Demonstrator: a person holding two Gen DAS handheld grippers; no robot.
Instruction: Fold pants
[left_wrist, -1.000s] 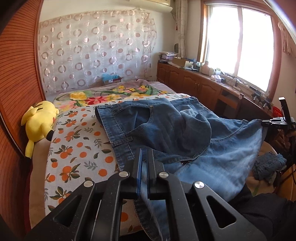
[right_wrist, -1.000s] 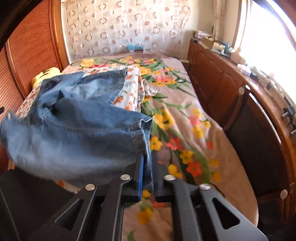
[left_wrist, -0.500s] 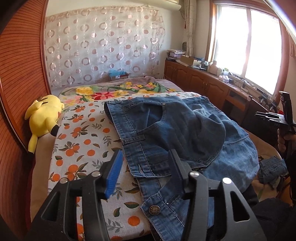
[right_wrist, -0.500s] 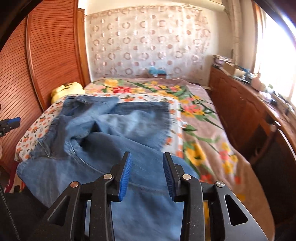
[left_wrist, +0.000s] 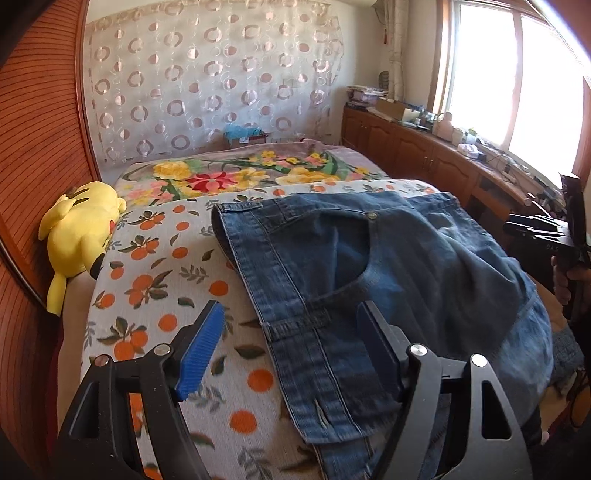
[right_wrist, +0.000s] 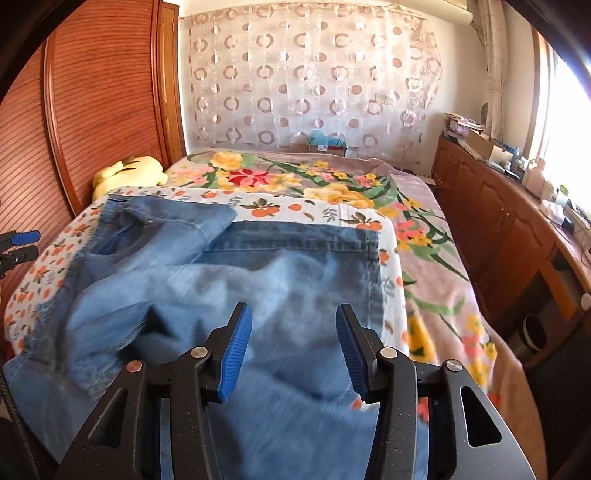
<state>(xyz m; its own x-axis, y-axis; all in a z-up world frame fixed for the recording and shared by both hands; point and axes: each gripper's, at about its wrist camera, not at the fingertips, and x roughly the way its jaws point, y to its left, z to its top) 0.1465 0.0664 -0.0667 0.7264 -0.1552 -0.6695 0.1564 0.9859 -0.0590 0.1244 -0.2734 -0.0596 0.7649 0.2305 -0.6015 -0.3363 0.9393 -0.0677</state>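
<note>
Blue denim pants (left_wrist: 388, 273) lie rumpled on the orange-print sheet (left_wrist: 155, 280) of the bed, waistband toward the left, one part folded over the other. My left gripper (left_wrist: 291, 325) hovers over the waistband edge, its jaws opening, with nothing pinched between the blue pads. In the right wrist view the pants (right_wrist: 229, 280) spread across the near bed, and my right gripper (right_wrist: 293, 332) hangs above the lighter denim, jaws opening and free of the cloth. The right gripper (left_wrist: 543, 232) also shows at the left view's right edge, held by a hand.
A yellow plush toy (left_wrist: 79, 236) lies against the wooden wall panel at the left. A floral blanket (right_wrist: 332, 181) covers the far and right side of the bed. Wooden cabinets (right_wrist: 498, 221) with clutter run under the window on the right.
Both grippers were shut on the denim a second ago; both have let go and spread their jaws. The pants dropped onto the bed, and both grippers moved across it.
</note>
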